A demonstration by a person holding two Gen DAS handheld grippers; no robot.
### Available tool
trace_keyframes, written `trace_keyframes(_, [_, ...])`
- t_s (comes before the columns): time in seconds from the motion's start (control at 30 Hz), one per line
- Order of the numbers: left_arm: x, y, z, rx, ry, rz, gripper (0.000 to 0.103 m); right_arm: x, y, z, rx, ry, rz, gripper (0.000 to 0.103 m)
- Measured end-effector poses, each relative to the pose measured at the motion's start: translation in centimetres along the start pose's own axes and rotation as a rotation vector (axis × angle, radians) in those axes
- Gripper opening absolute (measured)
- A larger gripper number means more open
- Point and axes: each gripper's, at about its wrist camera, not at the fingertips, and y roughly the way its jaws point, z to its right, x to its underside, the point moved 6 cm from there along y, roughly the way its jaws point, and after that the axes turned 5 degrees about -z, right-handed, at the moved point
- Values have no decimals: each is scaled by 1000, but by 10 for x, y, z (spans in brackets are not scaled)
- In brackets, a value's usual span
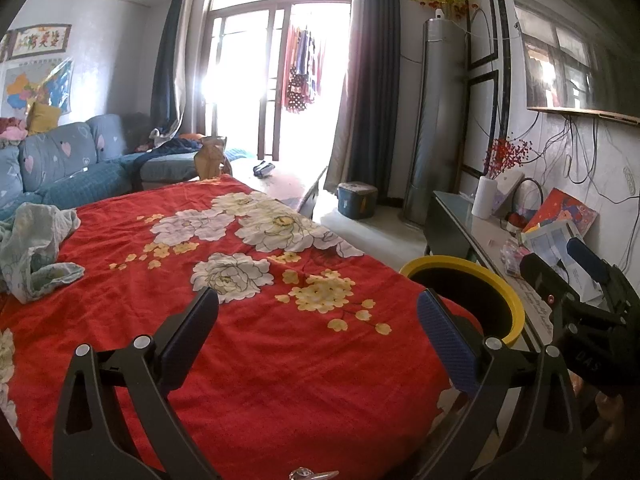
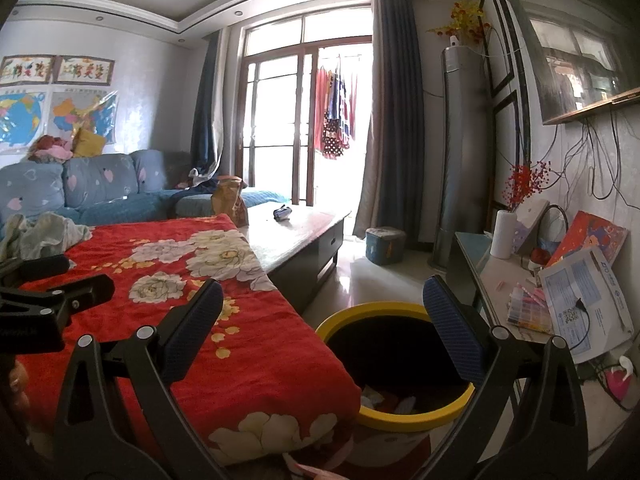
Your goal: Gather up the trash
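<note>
The left gripper point(image 1: 318, 312) is held wide apart above the red floral cloth point(image 1: 248, 344), with nothing between its fingers; the right gripper point(image 2: 322, 312) is likewise spread wide and empty, poised over the near edge of the cloth and the yellow-rimmed bin point(image 2: 404, 412) that stands on the floor just beside the covered table. Inside the bin, pale crumpled scraps point(image 2: 376, 396) can be made out at the bottom, so some trash is judged to have been collected already. On the cloth itself no loose litter can be seen, only a crumpled pale-green cloth point(image 1: 36, 248) at its far left. Further out, on the bare coffee table point(image 2: 304, 232), a brown paper bag point(image 2: 229, 200) and a small dark object point(image 2: 282, 213) are seen; whether these count as trash cannot be told. The task is judged to be near its end.
</note>
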Motion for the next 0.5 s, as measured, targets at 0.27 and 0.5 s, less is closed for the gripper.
trace_keyframes(0.27, [4, 4, 0, -8, 2, -11, 97, 2, 0, 1, 2, 1, -4, 92])
trace_keyframes(0.5, [6, 2, -5, 9, -19, -62, 97, -6, 1, -3, -38, 1, -17, 92])
